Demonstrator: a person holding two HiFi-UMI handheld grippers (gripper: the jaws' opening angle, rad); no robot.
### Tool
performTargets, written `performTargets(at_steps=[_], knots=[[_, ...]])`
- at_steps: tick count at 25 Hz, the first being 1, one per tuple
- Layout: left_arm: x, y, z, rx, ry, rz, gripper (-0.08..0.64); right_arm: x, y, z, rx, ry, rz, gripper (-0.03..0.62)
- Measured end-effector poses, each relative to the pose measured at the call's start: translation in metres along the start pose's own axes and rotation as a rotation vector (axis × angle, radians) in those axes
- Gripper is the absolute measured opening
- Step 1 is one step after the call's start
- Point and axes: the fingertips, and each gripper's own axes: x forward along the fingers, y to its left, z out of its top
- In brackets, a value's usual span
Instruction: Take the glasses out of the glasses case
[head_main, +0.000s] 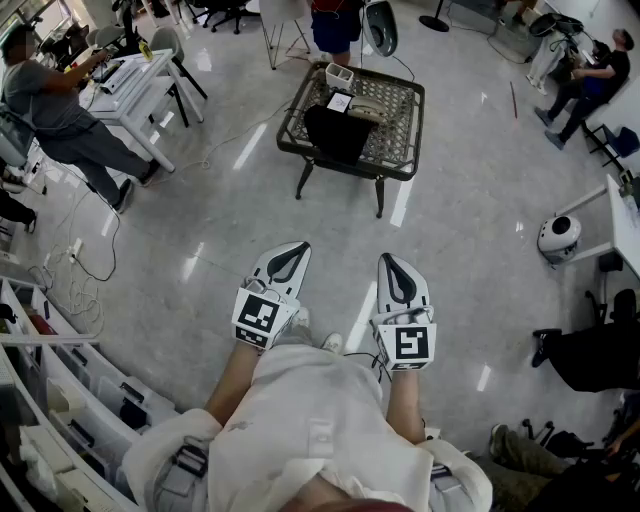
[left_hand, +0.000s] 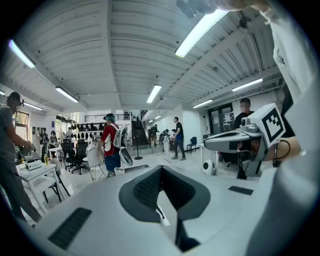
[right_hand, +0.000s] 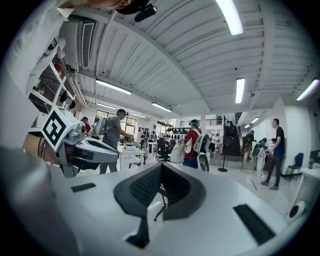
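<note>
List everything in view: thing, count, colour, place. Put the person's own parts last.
mesh table: one, dark metal, on the floor ahead, top centre of the head view
black item: one, on the table's left part; what it is cannot be told
white container: one, at the table's far edge
desk: one, white, upper left
person in grey: one, beside the desk
round device: one, white, on the floor at right
shelving: white, lower left
left gripper: one, white with dark pads, shut, empty
right gripper: one, white with dark pads, shut, empty
</note>
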Motion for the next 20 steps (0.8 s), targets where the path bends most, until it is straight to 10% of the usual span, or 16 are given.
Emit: performTargets(at_steps=[20], knots=[[0.003, -0.018, 0.008, 0.03, 0.003, -0.007, 0.012, 0.003, -0.001, -0.009, 0.033, -0.005, 0.013, 0.006]])
